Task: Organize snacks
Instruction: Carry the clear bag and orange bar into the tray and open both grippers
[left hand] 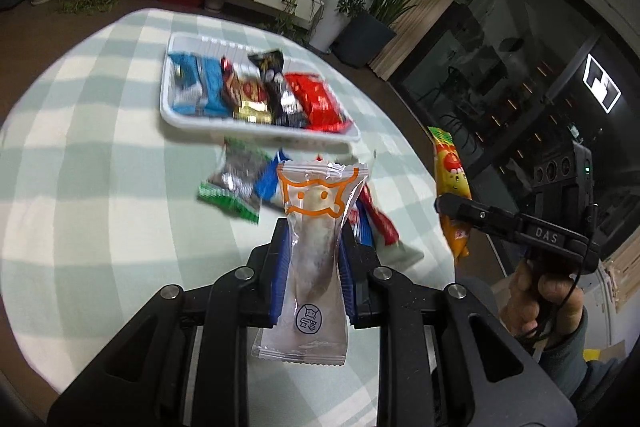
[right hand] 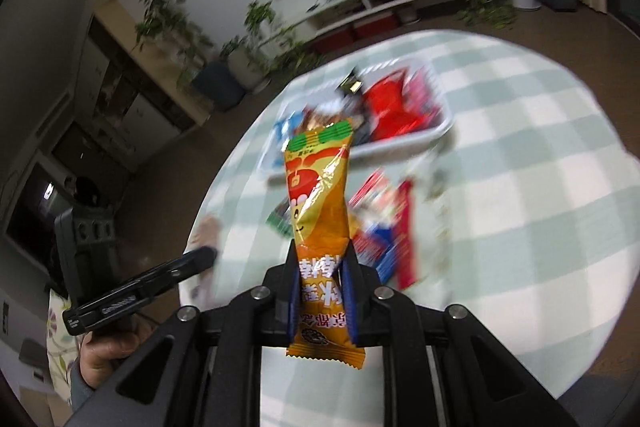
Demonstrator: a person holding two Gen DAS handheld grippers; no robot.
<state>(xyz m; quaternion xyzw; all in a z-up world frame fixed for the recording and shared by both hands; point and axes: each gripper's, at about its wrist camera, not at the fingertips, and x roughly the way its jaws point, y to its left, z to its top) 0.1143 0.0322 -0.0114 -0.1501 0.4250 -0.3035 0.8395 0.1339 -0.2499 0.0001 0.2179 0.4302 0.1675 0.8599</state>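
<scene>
Round table under a pale green and white checked cloth (left hand: 100, 147). Left gripper (left hand: 312, 239) clenched on a clear plastic snack packet with an orange cartoon outline (left hand: 316, 251), held upright above the cloth. Right gripper (right hand: 322, 263) clenched on an orange and yellow snack packet with a green top band (right hand: 320, 195), also raised. Beyond both, a white rectangular plastic tray (left hand: 192, 123) holding blue, brown, black and red packets. Between tray and grippers, loose wrappers (left hand: 236, 183) lying on the cloth, blurred.

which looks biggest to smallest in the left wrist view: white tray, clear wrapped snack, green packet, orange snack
1. white tray
2. clear wrapped snack, though it is nearest the camera, so unsure
3. orange snack and green packet look alike; not ranked
</scene>
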